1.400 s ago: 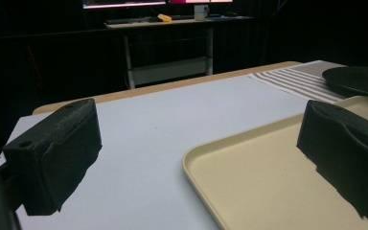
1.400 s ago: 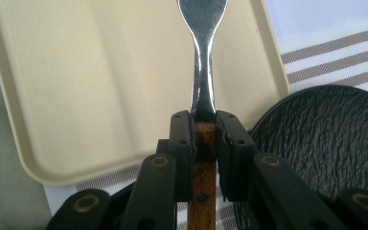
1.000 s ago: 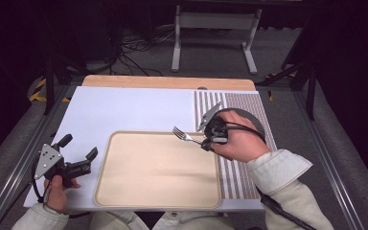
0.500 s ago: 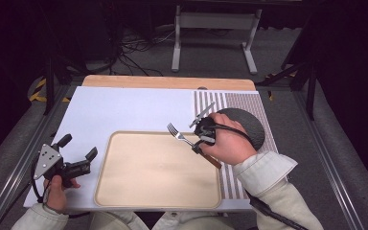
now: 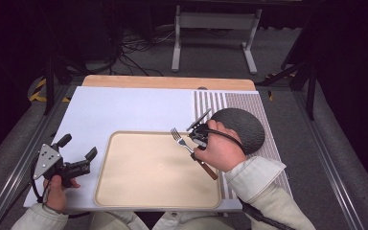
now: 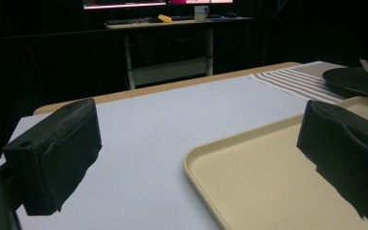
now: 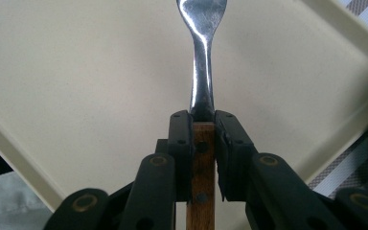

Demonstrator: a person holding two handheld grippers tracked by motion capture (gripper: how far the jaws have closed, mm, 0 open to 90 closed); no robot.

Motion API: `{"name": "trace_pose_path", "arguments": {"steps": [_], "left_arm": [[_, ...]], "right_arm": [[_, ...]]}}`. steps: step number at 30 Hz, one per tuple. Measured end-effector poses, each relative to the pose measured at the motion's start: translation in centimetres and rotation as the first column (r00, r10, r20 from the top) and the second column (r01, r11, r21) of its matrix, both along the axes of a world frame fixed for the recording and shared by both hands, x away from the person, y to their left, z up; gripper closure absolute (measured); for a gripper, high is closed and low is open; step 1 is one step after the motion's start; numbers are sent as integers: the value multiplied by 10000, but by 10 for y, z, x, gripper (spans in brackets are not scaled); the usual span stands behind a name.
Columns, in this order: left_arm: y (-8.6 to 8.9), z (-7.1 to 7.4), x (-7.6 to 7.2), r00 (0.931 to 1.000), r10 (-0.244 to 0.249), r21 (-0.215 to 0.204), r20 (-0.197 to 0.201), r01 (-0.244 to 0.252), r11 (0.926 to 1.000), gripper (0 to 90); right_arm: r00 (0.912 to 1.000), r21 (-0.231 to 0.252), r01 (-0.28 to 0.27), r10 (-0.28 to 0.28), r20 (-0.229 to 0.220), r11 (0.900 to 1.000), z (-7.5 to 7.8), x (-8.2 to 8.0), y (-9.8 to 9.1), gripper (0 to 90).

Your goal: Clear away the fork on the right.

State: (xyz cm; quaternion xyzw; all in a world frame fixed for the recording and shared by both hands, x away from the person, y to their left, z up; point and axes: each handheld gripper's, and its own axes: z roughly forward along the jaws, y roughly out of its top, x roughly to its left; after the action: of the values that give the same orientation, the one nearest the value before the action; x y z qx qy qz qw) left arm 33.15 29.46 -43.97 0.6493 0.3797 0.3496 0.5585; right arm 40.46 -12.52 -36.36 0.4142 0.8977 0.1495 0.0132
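Fork held over the tray

Right gripper [image 5: 197,135] fingers pinch the wooden-handled fork [image 7: 202,86] above the beige tray [image 5: 124,191]; left gripper [image 5: 79,165] fingers spread wide beside it.

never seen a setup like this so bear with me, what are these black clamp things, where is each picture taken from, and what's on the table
No robot here: a person holds a hand-held black two-jaw gripper in each hand.

The high view looks down from above the table. The left gripper rests open near the beige plastic tray. The right gripper is shut on a metal fork with a wooden handle, held over the tray.

The other two pictures come from cameras on the grippers, looking along their jaws. The right gripper view shows the jaws clamped at the top of the wooden handle. The left gripper view shows its jaws wide apart.

Also there: a white mat, a striped placemat, a dark round plate.
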Motion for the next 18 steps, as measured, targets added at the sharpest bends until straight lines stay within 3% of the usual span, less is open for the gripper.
{"name": "trace_pose_path", "arguments": {"steps": [4,9,18], "left_arm": [[0,0,0,10000,3,21,21,-3,10000,19],[0,0,0,10000,7,-3,24,-7,10000,19],[0,0,0,10000,5,6,18,-5,10000,19]], "right_arm": [[9971,20,617,-615,-439,9981,-7,1,1,777],[9925,-74,1017,-1020,-670,9948,-14,1,0,777],[9731,-304,1849,-1873,-1342,9823,-24,-1,-2,777]]}}
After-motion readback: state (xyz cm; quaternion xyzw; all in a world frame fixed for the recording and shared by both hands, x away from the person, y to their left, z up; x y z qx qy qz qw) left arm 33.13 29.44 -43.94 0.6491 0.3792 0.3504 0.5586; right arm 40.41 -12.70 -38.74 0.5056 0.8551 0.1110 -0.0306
